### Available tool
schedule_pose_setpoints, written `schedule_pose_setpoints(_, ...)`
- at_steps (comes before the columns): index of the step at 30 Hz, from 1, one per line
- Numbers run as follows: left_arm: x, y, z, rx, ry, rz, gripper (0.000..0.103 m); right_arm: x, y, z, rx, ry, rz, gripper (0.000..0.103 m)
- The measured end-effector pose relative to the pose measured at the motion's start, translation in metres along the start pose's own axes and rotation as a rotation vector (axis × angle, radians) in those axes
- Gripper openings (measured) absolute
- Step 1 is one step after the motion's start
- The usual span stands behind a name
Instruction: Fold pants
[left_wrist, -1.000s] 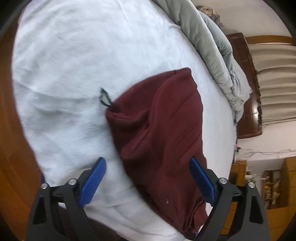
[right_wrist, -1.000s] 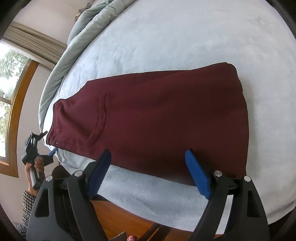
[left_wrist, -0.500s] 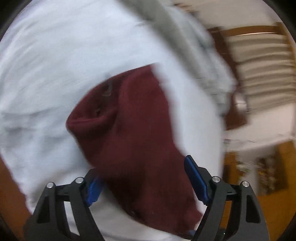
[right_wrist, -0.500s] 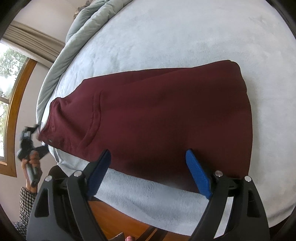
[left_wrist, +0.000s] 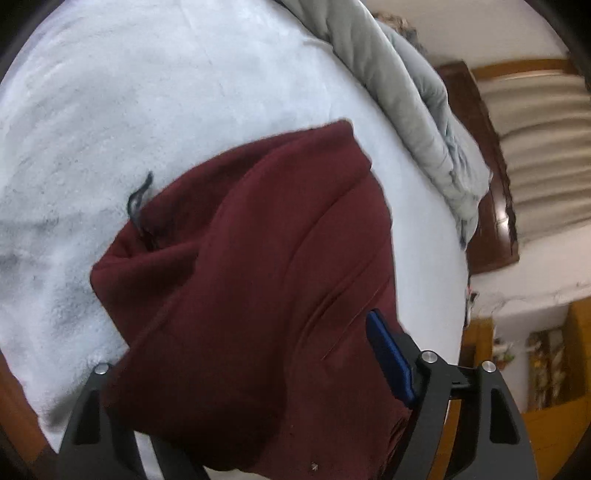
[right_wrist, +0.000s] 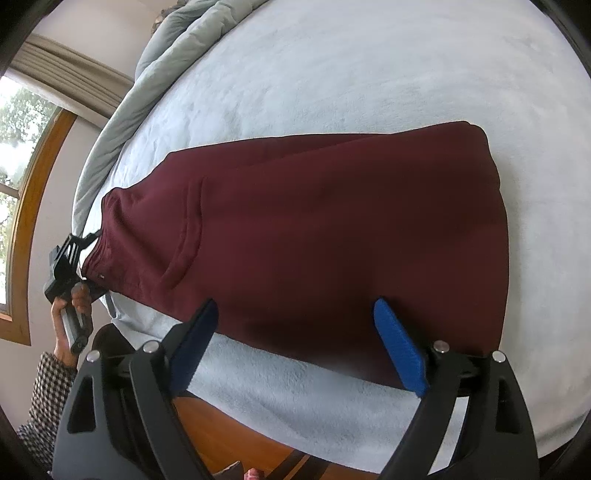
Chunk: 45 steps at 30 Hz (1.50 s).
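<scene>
Dark red pants (right_wrist: 325, 229) lie folded lengthwise on a pale blue blanket (right_wrist: 369, 74), waistband at the left. My left gripper (left_wrist: 251, 369) is at the waistband end; the maroon cloth (left_wrist: 251, 280) lies between its wide-apart jaws and covers the left finger, with a black drawstring (left_wrist: 138, 201) poking out. It also shows in the right wrist view (right_wrist: 79, 254) at the waistband corner. My right gripper (right_wrist: 299, 343) is open, hovering over the near edge of the pants and gripping nothing.
A grey duvet (left_wrist: 406, 92) is bunched along the far side of the bed. A wooden bed frame (right_wrist: 236, 428) runs under the near blanket edge. A window with a wooden frame (right_wrist: 26, 206) is at the left, a dark headboard (left_wrist: 491, 206) at the right.
My left gripper has moved in onto the waistband, and the cloth now sits between its jaws and covers the left finger. My right gripper has barely moved.
</scene>
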<state>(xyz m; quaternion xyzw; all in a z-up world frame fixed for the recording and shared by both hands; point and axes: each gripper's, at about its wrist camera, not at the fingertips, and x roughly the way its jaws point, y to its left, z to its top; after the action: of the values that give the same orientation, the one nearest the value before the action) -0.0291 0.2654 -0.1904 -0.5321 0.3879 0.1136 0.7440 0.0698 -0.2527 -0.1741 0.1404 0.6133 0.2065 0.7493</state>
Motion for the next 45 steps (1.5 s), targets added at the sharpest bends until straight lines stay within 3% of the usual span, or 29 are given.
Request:
schedule_pose_setpoints(1, -0.001, -0.003, 0.0, 0.005, 0.0, 0.018, 0.072, 0.0, -0.001, 0.0, -0.003, -0.001, 0.003, 0.086)
schedule_pose_setpoints(2, 0.0, -0.01, 0.0, 0.023, -0.003, 0.059, 0.053, 0.0, 0.0, 0.0, -0.003, -0.001, 0.005, 0.086)
schedule_pose_setpoints(4, -0.006, -0.013, -0.002, 0.045, -0.013, 0.099, 0.033, 0.0, -0.001, 0.0, 0.005, 0.001, 0.012, 0.087)
schedule_pose_setpoints(8, -0.023, -0.022, -0.008, 0.081, -0.034, 0.048, 0.024, -0.001, -0.002, 0.001, 0.01, 0.003, 0.026, 0.087)
schedule_pose_setpoints(13, -0.036, -0.059, -0.016, 0.148, -0.069, -0.042, 0.023, -0.012, -0.006, 0.002, 0.047, -0.021, 0.063, 0.087)
schedule_pose_setpoints(19, -0.041, -0.133, -0.04, 0.344, -0.098, -0.109, 0.023, -0.037, -0.012, -0.003, 0.045, -0.071, 0.065, 0.087)
schedule_pose_setpoints(23, -0.045, -0.177, -0.082, 0.538, -0.086, -0.113, 0.023, -0.047, -0.019, -0.006, 0.056, -0.095, 0.076, 0.087)
schedule_pose_setpoints(27, -0.036, -0.209, -0.129, 0.727, -0.045, -0.08, 0.023, -0.049, -0.026, -0.007, 0.065, -0.101, 0.091, 0.087)
schedule_pose_setpoints(30, -0.023, -0.221, -0.157, 0.809, -0.001, -0.048, 0.024, -0.049, -0.028, -0.008, 0.065, -0.102, 0.104, 0.087)
schedule_pose_setpoints(34, -0.004, -0.225, -0.189, 0.868, 0.078, -0.015, 0.025, -0.05, -0.033, -0.007, 0.071, -0.103, 0.107, 0.087)
schedule_pose_setpoints(39, 0.025, -0.227, -0.236, 1.023, 0.163, 0.075, 0.027, -0.049, -0.038, -0.007, 0.088, -0.106, 0.112, 0.087)
schedule_pose_setpoints(45, 0.042, -0.225, -0.261, 1.079, 0.237, 0.133, 0.034, -0.045, -0.038, -0.005, 0.088, -0.098, 0.108, 0.087)
